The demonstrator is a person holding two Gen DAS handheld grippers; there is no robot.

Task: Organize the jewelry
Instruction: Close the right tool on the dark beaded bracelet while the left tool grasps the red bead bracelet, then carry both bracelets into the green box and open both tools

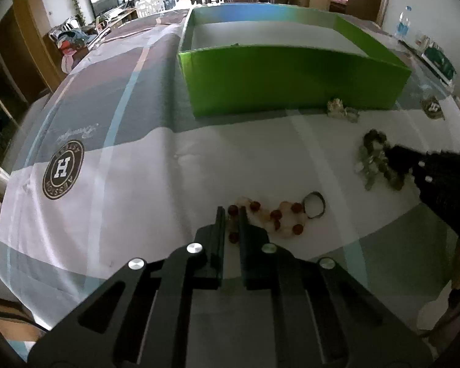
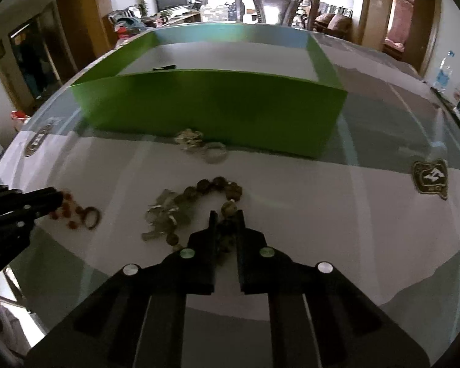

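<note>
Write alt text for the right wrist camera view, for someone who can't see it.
The right gripper is closed around a dark olive bead bracelet on a glass-topped table. Behind stands an open green box; the left gripper reaches red beads at left.

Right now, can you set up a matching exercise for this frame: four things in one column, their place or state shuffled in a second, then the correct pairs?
Things:
1. red beads
2. dark beads
3. box
4. dark ring

Places or states:
A. lying just right of the red beads
B. between the left gripper fingers
C. open-topped, behind all the jewelry
D. between the right gripper fingers

Pairs: 1-B, 2-D, 3-C, 4-A
</note>
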